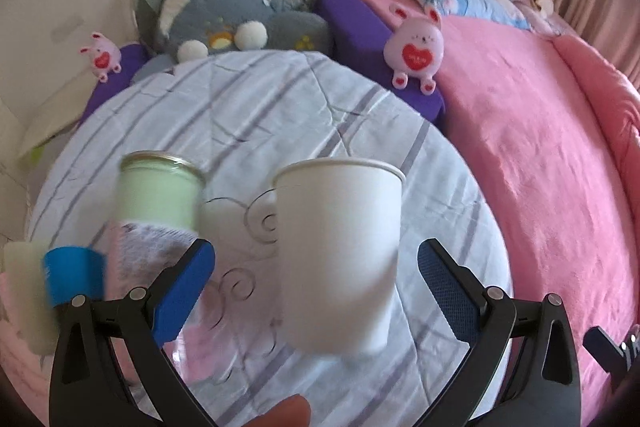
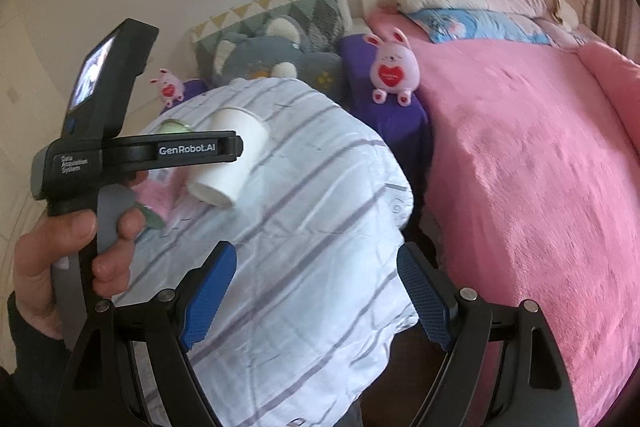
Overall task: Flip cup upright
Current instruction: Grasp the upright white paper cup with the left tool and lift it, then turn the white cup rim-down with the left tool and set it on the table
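A white paper cup [image 1: 338, 251] stands upright, rim up, on the striped white cloth [image 1: 256, 115]. It sits between the blue pads of my left gripper [image 1: 316, 267], which is open, with gaps on both sides of the cup. In the right wrist view the cup [image 2: 232, 159] is partly behind the left gripper's black body [image 2: 132, 151], which a hand holds. My right gripper [image 2: 316, 279] is open and empty, low over the near part of the cloth.
A pale green jar [image 1: 160, 187] stands left of the cup, with a blue-and-white object [image 1: 72, 279] beside it. Plush toys [image 1: 416, 47] and a purple cushion [image 1: 360, 27] lie behind. A pink blanket [image 1: 540, 147] covers the bed on the right.
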Tool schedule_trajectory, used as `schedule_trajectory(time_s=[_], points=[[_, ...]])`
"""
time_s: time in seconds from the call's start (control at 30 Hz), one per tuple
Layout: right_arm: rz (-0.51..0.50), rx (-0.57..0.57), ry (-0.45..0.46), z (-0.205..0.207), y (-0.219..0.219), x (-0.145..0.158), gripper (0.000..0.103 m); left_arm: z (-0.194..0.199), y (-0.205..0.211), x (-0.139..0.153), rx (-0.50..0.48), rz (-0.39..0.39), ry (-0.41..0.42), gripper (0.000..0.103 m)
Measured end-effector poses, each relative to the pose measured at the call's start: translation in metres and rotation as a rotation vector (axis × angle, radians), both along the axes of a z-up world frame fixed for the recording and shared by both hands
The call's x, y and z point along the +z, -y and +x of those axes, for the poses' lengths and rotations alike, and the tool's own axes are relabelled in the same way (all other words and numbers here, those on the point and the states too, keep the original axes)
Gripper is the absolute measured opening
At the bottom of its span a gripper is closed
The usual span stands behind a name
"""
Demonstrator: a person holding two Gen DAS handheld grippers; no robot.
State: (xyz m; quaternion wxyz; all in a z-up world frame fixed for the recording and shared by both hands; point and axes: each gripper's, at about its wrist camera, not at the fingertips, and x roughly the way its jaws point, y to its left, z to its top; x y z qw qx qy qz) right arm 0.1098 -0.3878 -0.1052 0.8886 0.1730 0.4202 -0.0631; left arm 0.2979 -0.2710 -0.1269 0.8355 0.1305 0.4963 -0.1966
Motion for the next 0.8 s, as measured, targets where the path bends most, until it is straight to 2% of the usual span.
schedule_trajectory(time_s=[0.07, 0.13, 0.17, 0.2, 0.33, 0.5, 0.63, 0.8], points=[[0.005, -0.003, -0.013, 0.003, 0.003, -0.004, 0.084, 0.007, 0.003, -0.01, 0.006, 0.0, -0.031, 0.1], [0.01, -0.005, -0.02, 0.005, 0.006, -0.007, 0.084, 0.01, 0.006, -0.018, 0.004, 0.01, -0.055, 0.071], [0.011, -0.006, -0.022, 0.004, 0.007, -0.008, 0.084, 0.01, 0.006, -0.02, -0.004, 0.007, -0.067, 0.065], [0.012, -0.006, -0.024, 0.004, 0.007, -0.007, 0.084, 0.01, 0.006, -0.022, -0.015, -0.011, -0.088, 0.066], [0.012, -0.006, -0.021, 0.003, 0.007, -0.006, 0.084, 0.005, 0.002, -0.019, -0.033, -0.041, -0.088, 0.065], [0.001, 0.001, 0.002, -0.005, -0.002, 0.004, 0.084, -0.015, -0.018, 0.006, -0.049, -0.08, -0.058, 0.065], [-0.018, 0.011, 0.035, -0.016, -0.014, 0.017, 0.084, -0.043, -0.044, 0.033, -0.045, -0.105, -0.027, 0.065], [-0.024, 0.042, 0.069, -0.034, -0.039, 0.029, 0.084, -0.09, -0.098, 0.055, 0.008, -0.112, 0.019, 0.065]])
